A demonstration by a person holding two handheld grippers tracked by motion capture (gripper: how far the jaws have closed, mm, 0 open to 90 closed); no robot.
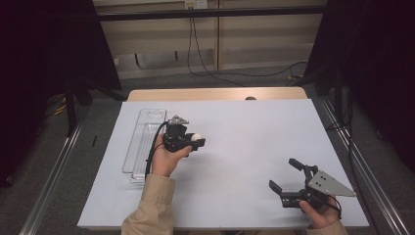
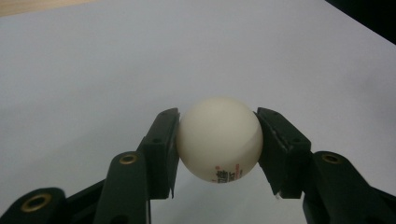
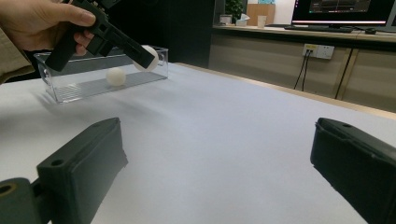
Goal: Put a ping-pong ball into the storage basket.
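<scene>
Beside the clear tray [image 1: 142, 128], left tool [image 1: 195, 142] clamps ball [image 2: 219, 139]; right tool [image 1: 286, 175] apart.

A small white ball [image 2: 219, 138] sits squarely between the two black jaws, pressed by both pads at its widest part. It is smooth and matte, with a red and black printed mark (too small to read) on its lower side, facing the camera.
</scene>
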